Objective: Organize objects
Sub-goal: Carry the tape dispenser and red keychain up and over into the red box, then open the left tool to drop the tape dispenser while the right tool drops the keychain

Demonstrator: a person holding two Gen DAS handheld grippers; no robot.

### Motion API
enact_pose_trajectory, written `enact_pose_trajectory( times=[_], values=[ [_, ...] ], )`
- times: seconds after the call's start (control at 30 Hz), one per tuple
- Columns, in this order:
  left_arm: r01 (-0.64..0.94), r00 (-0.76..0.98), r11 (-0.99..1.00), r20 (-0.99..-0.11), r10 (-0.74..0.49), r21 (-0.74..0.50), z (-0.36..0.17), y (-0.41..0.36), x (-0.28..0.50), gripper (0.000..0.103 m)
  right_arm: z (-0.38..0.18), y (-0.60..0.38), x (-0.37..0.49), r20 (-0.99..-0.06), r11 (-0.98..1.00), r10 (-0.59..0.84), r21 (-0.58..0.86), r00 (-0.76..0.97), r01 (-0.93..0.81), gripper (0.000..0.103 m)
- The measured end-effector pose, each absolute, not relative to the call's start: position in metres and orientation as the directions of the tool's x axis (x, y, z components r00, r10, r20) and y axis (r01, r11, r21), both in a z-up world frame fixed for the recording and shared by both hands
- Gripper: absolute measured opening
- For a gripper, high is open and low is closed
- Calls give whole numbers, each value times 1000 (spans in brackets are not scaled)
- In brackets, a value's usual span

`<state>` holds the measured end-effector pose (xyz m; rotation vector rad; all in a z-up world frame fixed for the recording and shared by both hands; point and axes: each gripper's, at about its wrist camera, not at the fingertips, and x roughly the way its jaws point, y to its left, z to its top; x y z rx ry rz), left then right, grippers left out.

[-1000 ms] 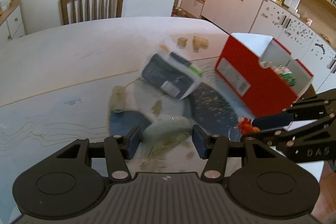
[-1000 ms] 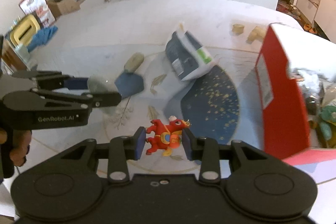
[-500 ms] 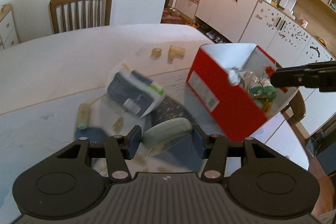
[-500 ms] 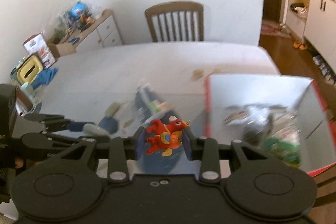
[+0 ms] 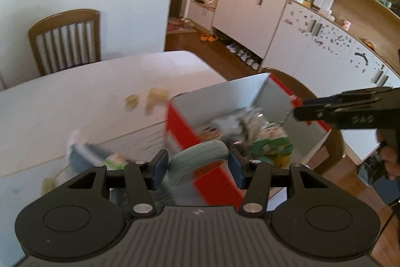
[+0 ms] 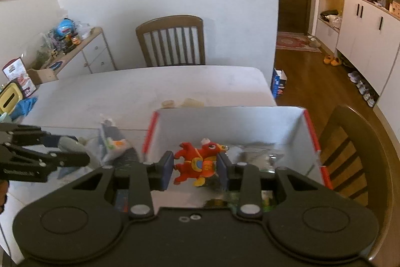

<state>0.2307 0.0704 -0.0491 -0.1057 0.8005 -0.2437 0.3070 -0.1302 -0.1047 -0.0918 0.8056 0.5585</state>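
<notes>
The right tool (image 6: 195,164) is clamped on a red toy (image 6: 197,160), a small dragon-like figure with yellow and blue marks, pinched between both blue pads. It hangs above the open red box (image 6: 225,121), whose white inner walls show just ahead of the tool and whose bottom holds crumpled wrappers and a green packet (image 5: 271,145). The left tool (image 5: 197,164) grips a grey-green oval thing (image 5: 200,157) across its width, both pads pressed on its sides; what it is cannot be told. This tool sits over the box's near red wall, with the box contents just ahead and to its right. The right tool's black fingers reach in from the right of the left tool, over the far side of the box. To the left of both tools a blue-and-white pouch (image 6: 112,142) lies on the worktop (image 6: 150,84). Beyond the box, two small tan pieces (image 5: 147,98) lie on the worktop, and a chair (image 6: 172,41) stands at the far edge.
</notes>
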Motion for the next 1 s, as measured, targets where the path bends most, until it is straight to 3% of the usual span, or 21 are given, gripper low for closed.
enact_pose_trajectory(
  times=[0.43,0.77,1.0],
  values=[
    [264,654,962,-720,-231,-69,-47,-23,281,51,-129,-192,345,-715,884,395,124,577,-451,36],
    [295,472,953,-857,-209,-70,-98,-55,309,51,-158,-196,362,-754,867,395,117,525,-484,36],
    [296,410,954,-895,-176,-52,-125,-61,323,51,-185,-187,365,-793,853,383,106,474,-512,36]
  ],
)
